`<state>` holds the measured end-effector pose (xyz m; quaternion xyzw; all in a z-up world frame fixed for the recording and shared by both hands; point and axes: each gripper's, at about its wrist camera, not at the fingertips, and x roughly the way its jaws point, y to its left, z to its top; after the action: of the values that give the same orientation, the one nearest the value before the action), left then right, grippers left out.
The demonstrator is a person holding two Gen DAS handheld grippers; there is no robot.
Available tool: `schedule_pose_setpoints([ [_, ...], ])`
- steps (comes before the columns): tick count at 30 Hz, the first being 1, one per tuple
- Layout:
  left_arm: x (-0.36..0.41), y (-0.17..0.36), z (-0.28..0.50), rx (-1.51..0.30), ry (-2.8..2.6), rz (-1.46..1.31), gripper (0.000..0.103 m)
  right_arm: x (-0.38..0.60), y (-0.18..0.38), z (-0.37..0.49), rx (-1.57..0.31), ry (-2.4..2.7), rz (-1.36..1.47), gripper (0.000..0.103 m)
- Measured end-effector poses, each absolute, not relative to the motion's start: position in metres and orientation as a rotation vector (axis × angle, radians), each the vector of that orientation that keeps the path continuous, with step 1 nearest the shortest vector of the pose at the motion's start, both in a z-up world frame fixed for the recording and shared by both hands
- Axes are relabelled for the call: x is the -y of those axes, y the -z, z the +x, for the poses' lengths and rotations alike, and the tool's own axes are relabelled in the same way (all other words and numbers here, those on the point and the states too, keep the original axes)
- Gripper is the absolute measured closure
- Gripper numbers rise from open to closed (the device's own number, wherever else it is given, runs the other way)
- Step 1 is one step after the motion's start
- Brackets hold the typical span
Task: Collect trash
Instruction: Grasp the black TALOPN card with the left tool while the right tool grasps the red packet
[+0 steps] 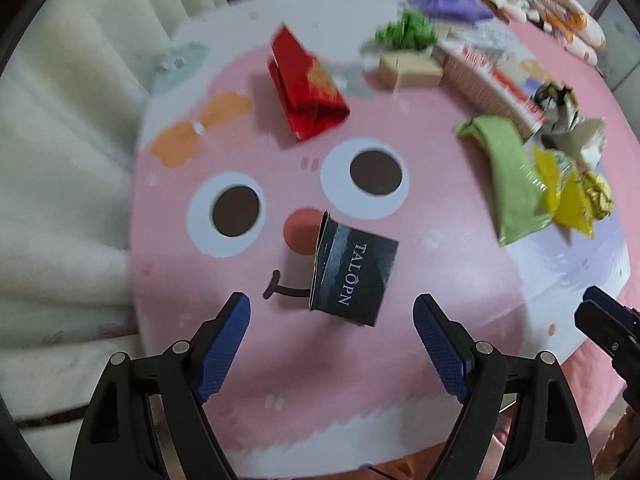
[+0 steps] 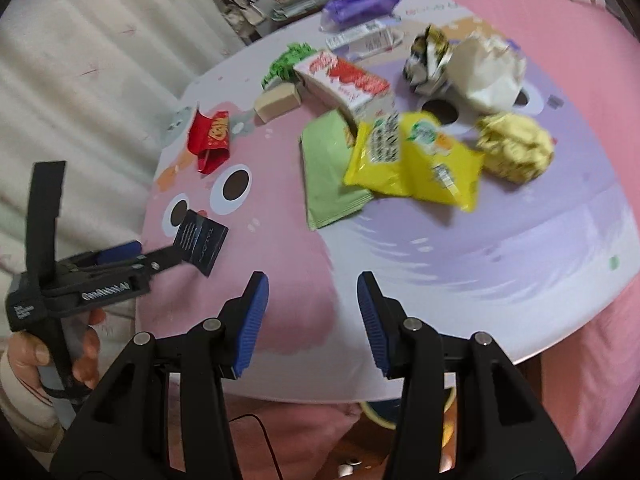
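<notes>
1. We see a round desk [image 1: 280, 360] printed with a pink cartoon face, with trash scattered over it.
2. Our left gripper [image 1: 332, 312] points steeply down at the desk; its jaws stand wide apart with nothing between the blue pads.
3. Just beyond those jaws, at twelve o'clock from them, lies a small dark box [image 1: 352, 276] lettered "TALOPN", flat on the pink print beside the face's red nose.
4. From the right wrist view the same dark box [image 2: 202, 242] sits at the tips of the left gripper [image 2: 160, 258], at ten o'clock from our right gripper [image 2: 312, 300]; whether the tips touch the box we cannot tell.
5. Our right gripper's jaws are partly apart and hold nothing, hovering over the desk's near edge.
6. A hand [image 2: 60, 360] grips the left tool's handle at the lower left of that view.
7. Further trash lies from twelve to two o'clock of the right gripper: a red wrapper [image 2: 210, 140], a green pouch [image 2: 328, 172], a yellow snack bag [image 2: 416, 160], a red-and-white carton [image 2: 348, 82], a crumpled yellow ball [image 2: 516, 148], crumpled white paper [image 2: 488, 72] and a purple bag [image 2: 360, 4].
8. A small tan block [image 2: 278, 102] rests beside green shredded paper [image 2: 288, 60].
</notes>
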<state>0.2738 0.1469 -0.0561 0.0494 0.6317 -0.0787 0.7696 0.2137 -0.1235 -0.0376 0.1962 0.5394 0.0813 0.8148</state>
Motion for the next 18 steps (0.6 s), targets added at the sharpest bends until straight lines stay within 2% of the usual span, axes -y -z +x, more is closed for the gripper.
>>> schedule_pose_setpoints([
  [6, -0.141, 0.086, 0.290, -1.433, 0.266, 0.143, 0.018, 0.092, 0.054, 0.239, -1.189, -0.156, 0.420, 0.060],
  [8, -0.137, 0.092, 0.293, -1.439, 0.284, 0.176, 0.023, 0.085, 0.058, 0.246, -1.195, -0.150, 0.422, 0.060],
  [10, -0.135, 0.099, 0.297, -1.453, 0.302, 0.195, 0.036, 0.080, 0.061, 0.251, -1.202, -0.144, 0.431, 0.060],
  [12, -0.135, 0.101, 0.300, -1.437, 0.306, 0.227, 0.040, 0.078, 0.065, 0.255, -1.209, -0.137, 0.439, 0.060],
  [14, -0.136, 0.101, 0.302, -1.427, 0.307, 0.243, 0.049, 0.077, 0.067, 0.259, -1.215, -0.135, 0.445, 0.060],
  [15, -0.138, 0.100, 0.303, -1.417, 0.303, 0.254, 0.059, 0.076, 0.068, 0.260, -1.217, -0.136, 0.447, 0.060],
  [18, -0.144, 0.101, 0.308, -1.417, 0.316, 0.245, 0.061, 0.073, 0.069, 0.264, -1.223, -0.137, 0.446, 0.060],
])
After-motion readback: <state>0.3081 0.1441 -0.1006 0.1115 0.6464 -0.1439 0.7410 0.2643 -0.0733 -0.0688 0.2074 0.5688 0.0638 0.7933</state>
